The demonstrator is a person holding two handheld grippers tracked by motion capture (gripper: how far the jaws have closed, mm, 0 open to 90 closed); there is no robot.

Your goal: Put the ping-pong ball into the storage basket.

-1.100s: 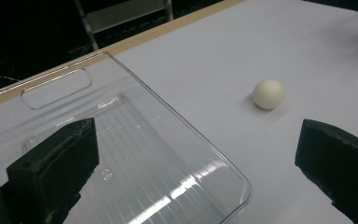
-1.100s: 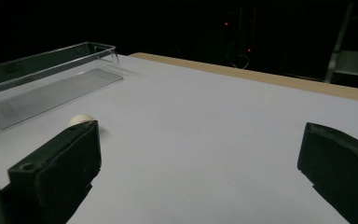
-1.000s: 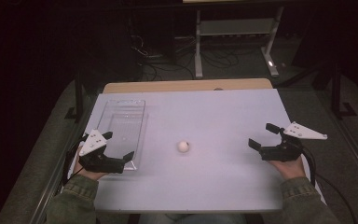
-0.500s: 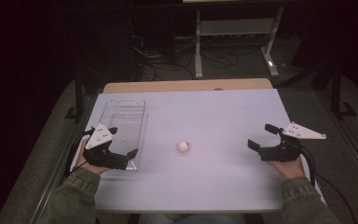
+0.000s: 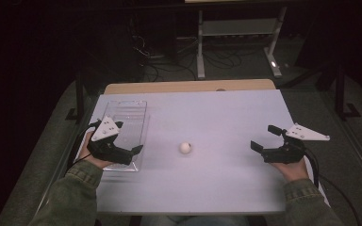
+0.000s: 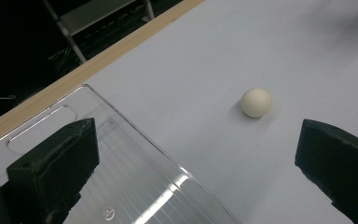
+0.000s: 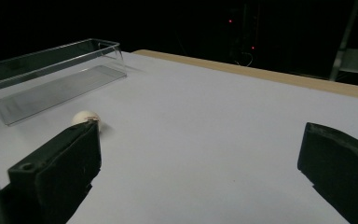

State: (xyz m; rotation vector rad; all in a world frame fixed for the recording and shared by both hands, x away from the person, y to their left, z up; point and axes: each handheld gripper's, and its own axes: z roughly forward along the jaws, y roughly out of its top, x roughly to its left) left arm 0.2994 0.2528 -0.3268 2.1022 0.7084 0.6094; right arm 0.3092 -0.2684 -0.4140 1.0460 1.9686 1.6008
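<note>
White ball (image 5: 185,147) sits mid-counter (image 5: 217,113), just right of the clear tray (image 5: 128,123). Left hand-held gripper (image 5: 133,151) hovers over the tray's near end, jaws wide apart, holding nothing. Right hand-held gripper (image 5: 263,139) is well right of the ball, also spread wide, nothing gripped.

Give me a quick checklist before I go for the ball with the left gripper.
1. Left gripper open: ok, jaws wide apart.
2. Ball free on the table, nothing touching it: ok.
3. Ball lined up between the left jaws: ok in the left gripper view, but not yet reached.
4. Left gripper clear of the clear bin: not ok, it hangs over the bin's near end.
5. Right gripper out of the way: ok, open, apart from the ball.
</note>
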